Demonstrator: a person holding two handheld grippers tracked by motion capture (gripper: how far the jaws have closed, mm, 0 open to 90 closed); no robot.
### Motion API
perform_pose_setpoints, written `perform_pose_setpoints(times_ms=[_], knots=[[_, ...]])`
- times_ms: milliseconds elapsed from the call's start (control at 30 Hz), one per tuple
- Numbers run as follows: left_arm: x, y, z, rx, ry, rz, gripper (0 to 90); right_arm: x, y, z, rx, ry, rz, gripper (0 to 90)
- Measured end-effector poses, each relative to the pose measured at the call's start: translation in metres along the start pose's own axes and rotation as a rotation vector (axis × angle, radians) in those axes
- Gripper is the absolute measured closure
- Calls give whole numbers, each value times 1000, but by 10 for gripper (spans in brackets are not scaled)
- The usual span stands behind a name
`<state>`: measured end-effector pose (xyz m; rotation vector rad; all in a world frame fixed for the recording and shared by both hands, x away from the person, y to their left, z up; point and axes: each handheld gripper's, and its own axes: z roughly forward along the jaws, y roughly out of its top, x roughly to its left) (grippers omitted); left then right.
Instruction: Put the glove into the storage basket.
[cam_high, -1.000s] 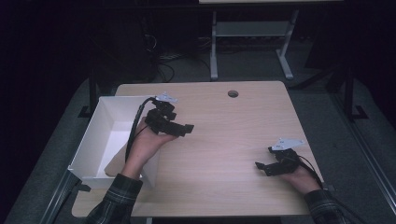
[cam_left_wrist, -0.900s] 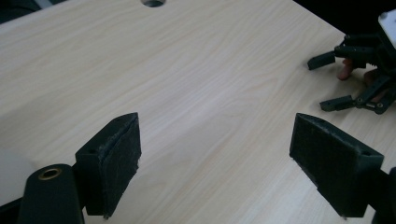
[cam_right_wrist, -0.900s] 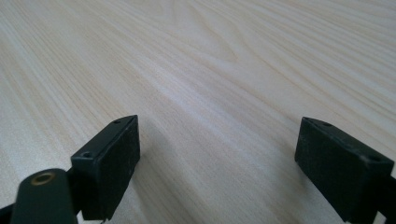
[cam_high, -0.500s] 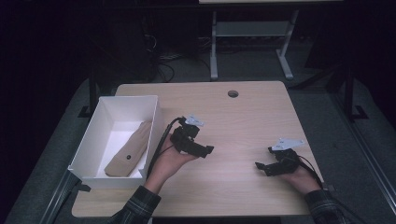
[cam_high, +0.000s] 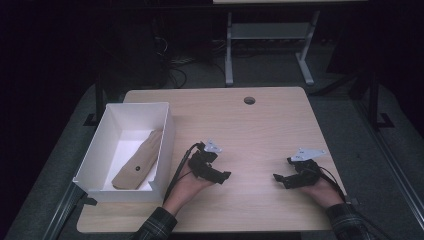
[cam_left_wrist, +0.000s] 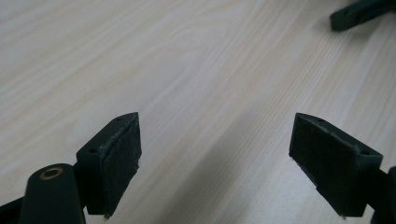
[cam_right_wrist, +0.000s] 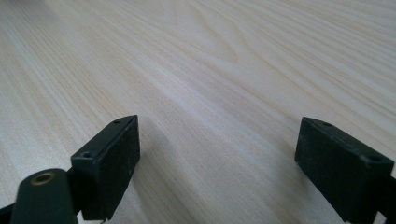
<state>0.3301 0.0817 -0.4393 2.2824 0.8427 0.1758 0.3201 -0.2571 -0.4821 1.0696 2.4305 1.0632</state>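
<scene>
Light wood table (cam_high: 260, 125) with a round hole (cam_high: 249, 100) near its far edge, grey floor mat (cam_high: 360, 145) under it, metal desk frame (cam_high: 270, 45) and loose cables (cam_high: 175, 65) in the dark behind.

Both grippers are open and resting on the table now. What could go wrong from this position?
1. The left gripper lies close to the white box; a careless sideways move might push it.
2. The box sits at the table edge, so a push might tip it off.
3. The left gripper's cable trails beside the box and might snag its corner.
</scene>
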Motion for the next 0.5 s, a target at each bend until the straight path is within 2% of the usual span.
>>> perform_pose_setpoints(times_ms=[100, 200, 500], knots=[[2, -6, 5, 14, 3, 0, 164, 0, 0, 0, 0, 0, -1, 134], [2, -8, 6, 37, 16, 19, 164, 0, 0, 0, 0, 0, 0, 134], [0, -12, 13, 61, 22, 26, 160, 0, 0, 0, -1, 2, -1, 133]])
